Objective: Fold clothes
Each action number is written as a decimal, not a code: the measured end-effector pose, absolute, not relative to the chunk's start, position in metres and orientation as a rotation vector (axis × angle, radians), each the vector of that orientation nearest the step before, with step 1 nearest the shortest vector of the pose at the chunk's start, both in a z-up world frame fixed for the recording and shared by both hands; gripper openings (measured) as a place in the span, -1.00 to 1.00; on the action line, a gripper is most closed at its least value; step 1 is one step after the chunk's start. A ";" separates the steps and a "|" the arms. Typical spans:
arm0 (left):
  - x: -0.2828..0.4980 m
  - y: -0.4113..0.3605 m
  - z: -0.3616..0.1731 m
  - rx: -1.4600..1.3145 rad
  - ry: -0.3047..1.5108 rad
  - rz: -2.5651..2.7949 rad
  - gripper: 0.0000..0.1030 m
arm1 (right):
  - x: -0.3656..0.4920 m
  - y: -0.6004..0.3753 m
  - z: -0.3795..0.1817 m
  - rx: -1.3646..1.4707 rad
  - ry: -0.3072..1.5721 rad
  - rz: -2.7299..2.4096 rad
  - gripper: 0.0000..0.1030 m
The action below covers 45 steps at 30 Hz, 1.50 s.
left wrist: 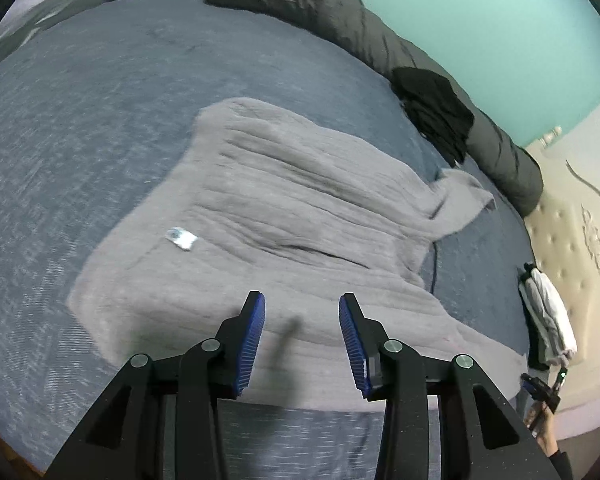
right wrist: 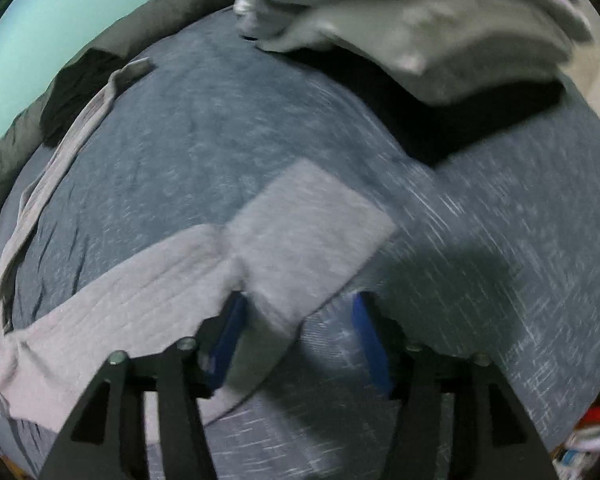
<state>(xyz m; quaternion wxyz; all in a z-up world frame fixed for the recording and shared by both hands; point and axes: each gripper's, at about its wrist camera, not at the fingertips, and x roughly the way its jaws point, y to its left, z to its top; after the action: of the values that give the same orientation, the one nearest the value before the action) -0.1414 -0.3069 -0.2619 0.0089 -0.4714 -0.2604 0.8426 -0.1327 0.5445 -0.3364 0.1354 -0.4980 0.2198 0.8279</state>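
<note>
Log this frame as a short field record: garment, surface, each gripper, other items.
garment: grey knit sweater spread flat, small label showing
sleeve: cuff lies between the right fingers
surface: blue-grey bedspread
left gripper: open, over the sweater's near edge
right gripper: open, not clamped
other: black garment on dark bolster

Grey ribbed sweater; blue-grey heathered bedspread; mint wall.

Blue-grey bedspread, dark rolled duvet, teal wall, tufted headboard.

Black angular left gripper, blue ribbed pads (both grippers), round silver screws
</note>
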 end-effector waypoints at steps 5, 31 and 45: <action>-0.151 -0.285 -0.247 -1.452 -0.772 2.631 -0.17 | -0.131 0.546 -0.336 -1.418 0.651 2.431 0.19; -0.158 -0.240 -0.213 -1.413 -0.696 2.633 -0.17 | -0.120 0.551 -0.336 -1.262 0.511 2.462 -0.66; -0.184 -0.212 -0.259 -1.385 -0.711 2.632 -0.17 | -0.122 0.487 -0.266 -1.233 0.351 2.670 0.01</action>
<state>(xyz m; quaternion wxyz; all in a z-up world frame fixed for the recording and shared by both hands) -0.1843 -0.2118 -0.2593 0.0419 -0.4526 -0.2324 0.8599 -0.1224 0.4866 -0.2664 0.0896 -0.4145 0.1179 0.8979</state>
